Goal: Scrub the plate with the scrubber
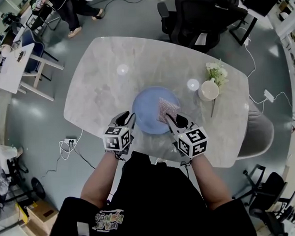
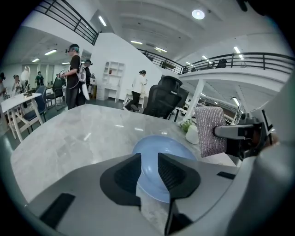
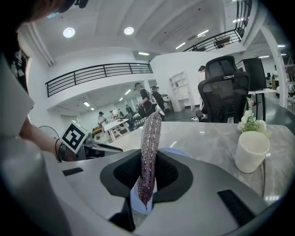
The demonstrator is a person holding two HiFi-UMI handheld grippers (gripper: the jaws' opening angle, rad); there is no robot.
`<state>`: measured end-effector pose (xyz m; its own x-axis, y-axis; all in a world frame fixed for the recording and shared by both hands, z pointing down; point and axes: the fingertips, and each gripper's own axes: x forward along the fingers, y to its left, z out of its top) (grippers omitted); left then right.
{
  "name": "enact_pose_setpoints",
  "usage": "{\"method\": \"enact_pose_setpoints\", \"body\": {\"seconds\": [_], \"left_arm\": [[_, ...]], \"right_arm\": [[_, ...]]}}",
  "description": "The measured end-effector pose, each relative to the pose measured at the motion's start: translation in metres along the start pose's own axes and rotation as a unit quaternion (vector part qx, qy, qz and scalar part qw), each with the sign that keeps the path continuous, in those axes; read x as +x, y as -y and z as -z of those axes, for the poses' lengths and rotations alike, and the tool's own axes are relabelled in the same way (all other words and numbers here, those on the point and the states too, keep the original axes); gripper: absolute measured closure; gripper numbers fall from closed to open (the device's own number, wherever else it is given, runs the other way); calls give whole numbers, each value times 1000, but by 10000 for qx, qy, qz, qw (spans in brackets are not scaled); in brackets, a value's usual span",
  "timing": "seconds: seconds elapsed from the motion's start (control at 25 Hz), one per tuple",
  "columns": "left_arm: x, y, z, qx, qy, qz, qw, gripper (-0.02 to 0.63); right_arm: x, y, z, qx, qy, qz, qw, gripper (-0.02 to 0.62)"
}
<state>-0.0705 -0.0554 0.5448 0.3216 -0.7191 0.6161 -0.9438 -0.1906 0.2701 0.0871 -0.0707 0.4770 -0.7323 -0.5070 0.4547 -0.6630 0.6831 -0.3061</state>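
From above, a pale marbled table (image 1: 100, 84) carries a blue plate (image 1: 146, 114) near its front edge. The glittery purple scrubber (image 1: 166, 110) stands over the plate's right side, held by the right gripper (image 1: 171, 119). The left gripper (image 1: 125, 118) sits at the plate's near-left rim. Further right on the table there is 1 white cup (image 1: 208, 90) with a sprig of white flowers (image 1: 216, 71) just behind it, and a black office chair (image 1: 204, 15) stands beyond the far edge.

In the left gripper view, the 2 jaws stand apart with nothing pinched. The plate's blue rim shows through the gap between them, and I can't tell whether either jaw touches it. Off to the right, the scrubber hangs upright above the plate in the other gripper's fingers.

In the right gripper view, the jaws are clamped on the scrubber, which stands on edge between the pads, its top rising well above them and its lower tip poking out below. The plate lies just beneath, and the cup stands to the right.
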Motion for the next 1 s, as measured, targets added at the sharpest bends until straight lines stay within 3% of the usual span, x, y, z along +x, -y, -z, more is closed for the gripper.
{"method": "enact_pose_setpoints", "body": {"seconds": [0.56,1.0], "left_arm": [[75,-52,23,50,-936,520,9942,480],[102,-49,37,12,-1344,721,9883,513]], "right_arm": [[111,-6,35,-201,-1432,-125,9894,522],[154,-4,66,-776,-2604,-279,9620,522]]}}
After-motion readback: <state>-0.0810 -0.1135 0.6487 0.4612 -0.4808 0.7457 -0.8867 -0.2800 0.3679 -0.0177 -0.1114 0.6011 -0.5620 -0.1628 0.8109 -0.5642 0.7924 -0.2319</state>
